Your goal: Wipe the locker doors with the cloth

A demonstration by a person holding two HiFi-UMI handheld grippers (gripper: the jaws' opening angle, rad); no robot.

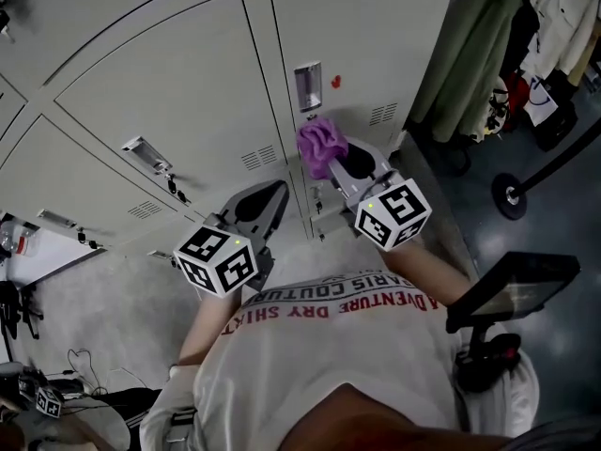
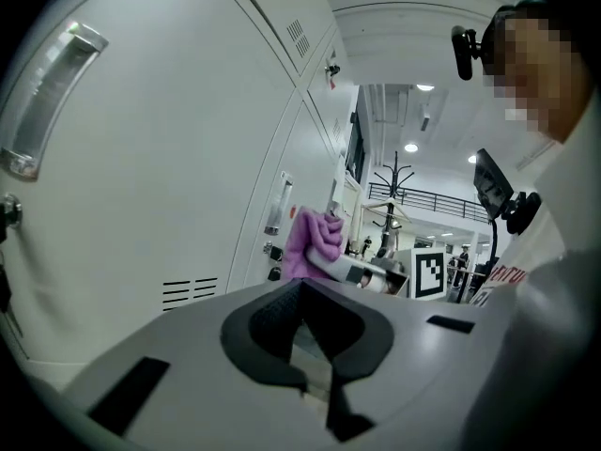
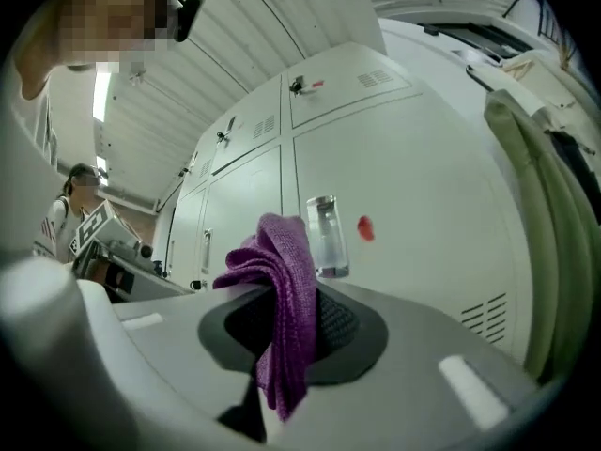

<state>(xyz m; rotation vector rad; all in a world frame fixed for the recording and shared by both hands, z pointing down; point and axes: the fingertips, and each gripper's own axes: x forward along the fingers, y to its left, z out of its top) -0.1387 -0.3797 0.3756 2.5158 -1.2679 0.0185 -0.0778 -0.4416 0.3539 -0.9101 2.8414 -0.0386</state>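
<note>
my right gripper is clenched on the purple cloth, which bunches past its tips just below the locker door handle, while my left gripper sits closed and empty.

Cloth between jaws of right gripper, draped over their front, close before locker doors; contact unclear. Handle recess just beyond cloth, small mark right of recess, vent slots further right. Left gripper left of right gripper, apart from it, jaws together, nothing between. Hanging garments right of lockers. Screen on stand at person's right.
</note>
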